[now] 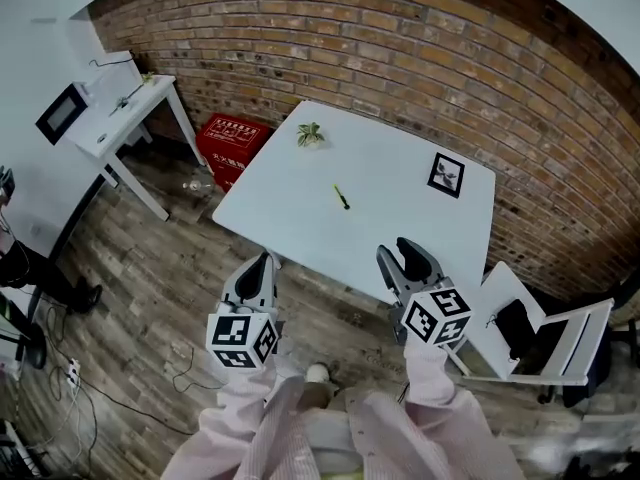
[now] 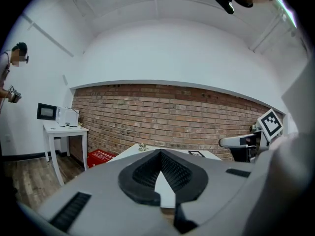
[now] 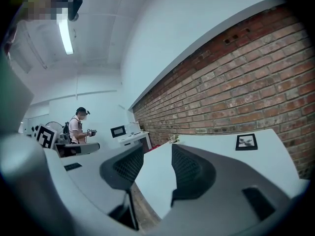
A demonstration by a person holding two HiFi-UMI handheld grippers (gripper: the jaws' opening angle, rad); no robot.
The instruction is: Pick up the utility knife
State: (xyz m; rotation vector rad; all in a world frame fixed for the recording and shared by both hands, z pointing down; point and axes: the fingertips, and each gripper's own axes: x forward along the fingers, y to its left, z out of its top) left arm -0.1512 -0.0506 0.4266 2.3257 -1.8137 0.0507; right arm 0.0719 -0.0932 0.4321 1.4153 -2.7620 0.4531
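The utility knife [image 1: 341, 197], a thin yellow-green and black stick, lies near the middle of the white table [image 1: 300, 228]. Both grippers hang short of the table's near edge, over the wooden floor. My left gripper [image 1: 265, 263] is shut and empty; its pads meet at the tips [image 2: 160, 152]. My right gripper [image 1: 405, 254] is open and empty, and the tabletop shows through the gap between its pads [image 3: 156, 163]. The knife lies roughly a gripper's length beyond both. I cannot make it out in either gripper view.
A small plant sprig [image 1: 310, 135] and a black-and-white marker card [image 1: 446, 174] also lie on the table. A red crate [image 1: 232, 140] and a white side table [image 1: 130, 118] stand at the left, a white chair [image 1: 545, 340] at the right. Cables trail on the floor [image 1: 120, 388]. Another person [image 3: 78, 127] stands far off.
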